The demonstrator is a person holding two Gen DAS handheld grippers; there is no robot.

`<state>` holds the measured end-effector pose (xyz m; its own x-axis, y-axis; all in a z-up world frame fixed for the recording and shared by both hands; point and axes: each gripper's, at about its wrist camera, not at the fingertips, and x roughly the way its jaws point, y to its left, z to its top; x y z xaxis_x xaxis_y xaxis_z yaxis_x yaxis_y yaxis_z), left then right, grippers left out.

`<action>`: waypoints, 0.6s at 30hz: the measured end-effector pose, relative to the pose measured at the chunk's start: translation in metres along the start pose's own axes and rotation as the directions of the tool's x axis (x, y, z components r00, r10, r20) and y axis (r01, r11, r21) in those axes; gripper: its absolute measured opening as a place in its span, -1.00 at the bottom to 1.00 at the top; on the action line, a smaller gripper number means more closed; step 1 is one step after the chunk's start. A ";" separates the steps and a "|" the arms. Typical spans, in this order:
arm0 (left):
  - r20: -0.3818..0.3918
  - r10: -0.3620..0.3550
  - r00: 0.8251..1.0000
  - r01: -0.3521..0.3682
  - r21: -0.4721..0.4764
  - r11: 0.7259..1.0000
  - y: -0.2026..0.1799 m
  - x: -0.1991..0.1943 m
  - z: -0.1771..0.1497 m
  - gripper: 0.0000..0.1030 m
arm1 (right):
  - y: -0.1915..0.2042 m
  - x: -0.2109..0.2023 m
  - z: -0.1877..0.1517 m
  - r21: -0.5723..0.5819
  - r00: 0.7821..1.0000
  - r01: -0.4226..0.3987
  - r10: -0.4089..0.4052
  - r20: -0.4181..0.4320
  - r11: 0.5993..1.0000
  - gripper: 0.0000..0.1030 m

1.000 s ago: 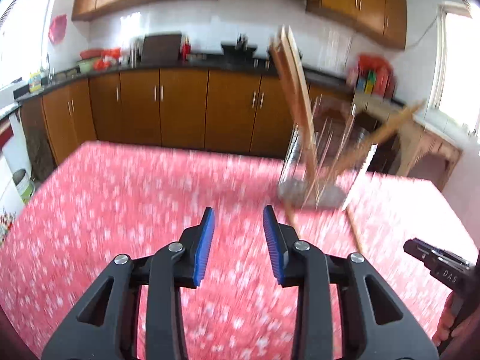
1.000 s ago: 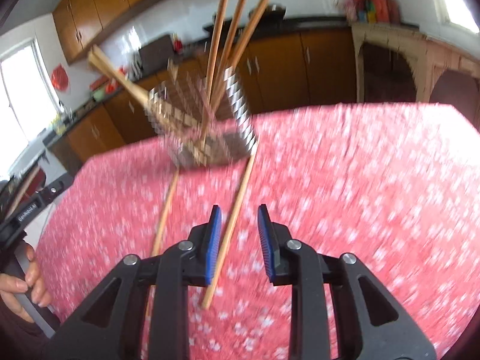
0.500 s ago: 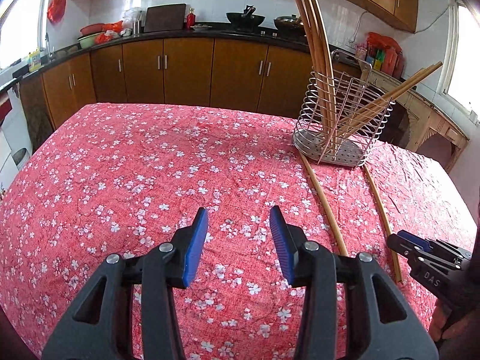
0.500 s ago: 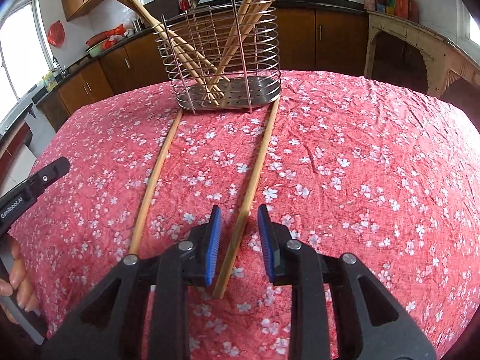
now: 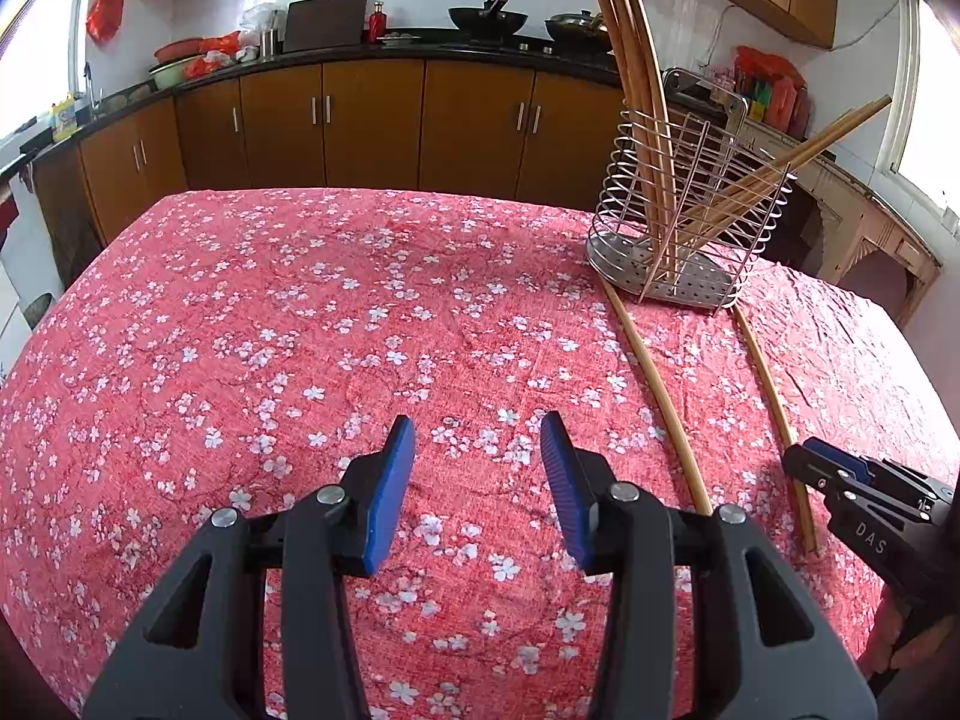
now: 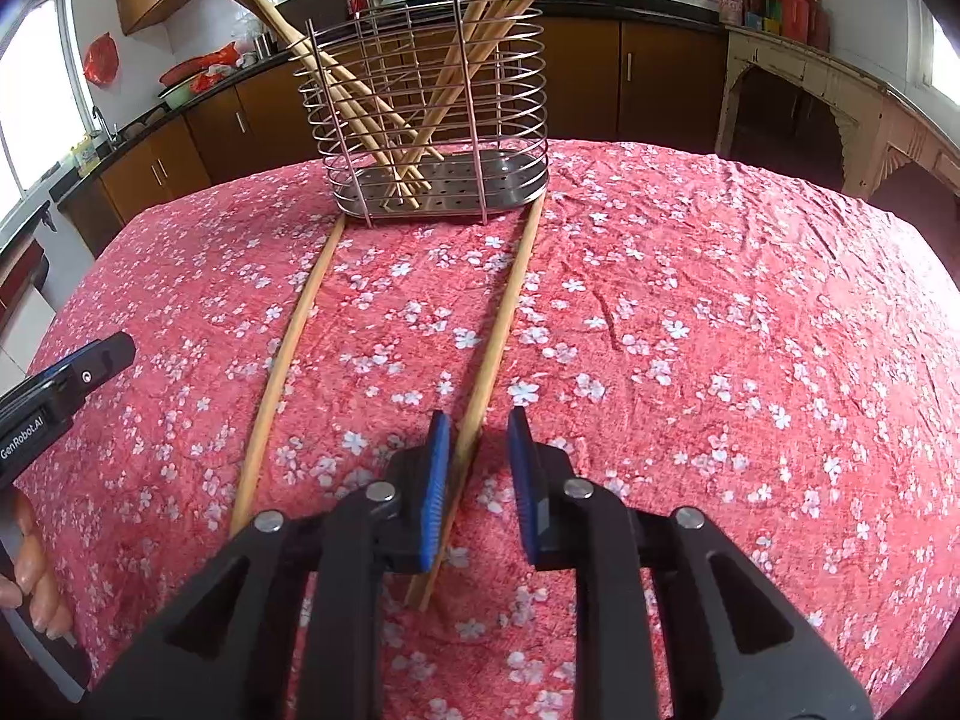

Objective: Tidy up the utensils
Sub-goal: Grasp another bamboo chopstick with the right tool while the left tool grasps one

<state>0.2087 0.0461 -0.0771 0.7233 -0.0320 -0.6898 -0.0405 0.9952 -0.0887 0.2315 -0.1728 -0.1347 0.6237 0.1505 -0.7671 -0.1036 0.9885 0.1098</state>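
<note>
Only my right view shows a chopstick (image 6: 480, 396) lying between the closing right gripper (image 6: 477, 450), low centre, unpinched. My left gripper (image 5: 477, 462) gapes over bare tablecloth (image 5: 270, 330).

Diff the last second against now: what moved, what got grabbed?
The right claw came down over the right-hand chopstick on the cloth; its jaws are closing with the stick between them, against the left pad, not yet pinched. The left claw dropped closer to the tablecloth and opened wider, holding nothing. The rack and the other loose chopstick stayed put.
</note>
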 end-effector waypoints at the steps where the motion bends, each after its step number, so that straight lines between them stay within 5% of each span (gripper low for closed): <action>1: -0.002 0.001 1.000 -0.001 0.000 1.000 0.000 0.001 0.000 -0.14 | -0.001 0.000 0.000 0.003 1.000 0.001 -0.001 0.000 1.000 -0.67; 3: -0.005 0.002 1.000 -0.002 0.002 1.000 -0.002 0.002 0.001 -0.14 | -0.003 0.001 0.001 0.009 1.000 0.007 -0.007 0.001 1.000 -0.81; 10: -0.013 -0.033 0.999 0.033 0.018 0.999 -0.014 0.001 0.002 -0.13 | -0.025 0.001 0.003 0.062 0.999 0.036 -0.036 0.003 0.997 -0.85; 18: -0.049 -0.141 0.989 0.144 0.056 0.988 -0.046 0.003 0.002 -0.04 | -0.094 -0.004 0.008 0.234 0.988 0.149 -0.153 -0.001 0.961 -0.85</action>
<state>0.2142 0.0006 -0.0742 0.6870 -0.1766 -0.7049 0.1023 0.9839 -0.1469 0.2449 -0.2658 -0.1366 0.6313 -0.0022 -0.7756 0.1746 0.9747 0.1394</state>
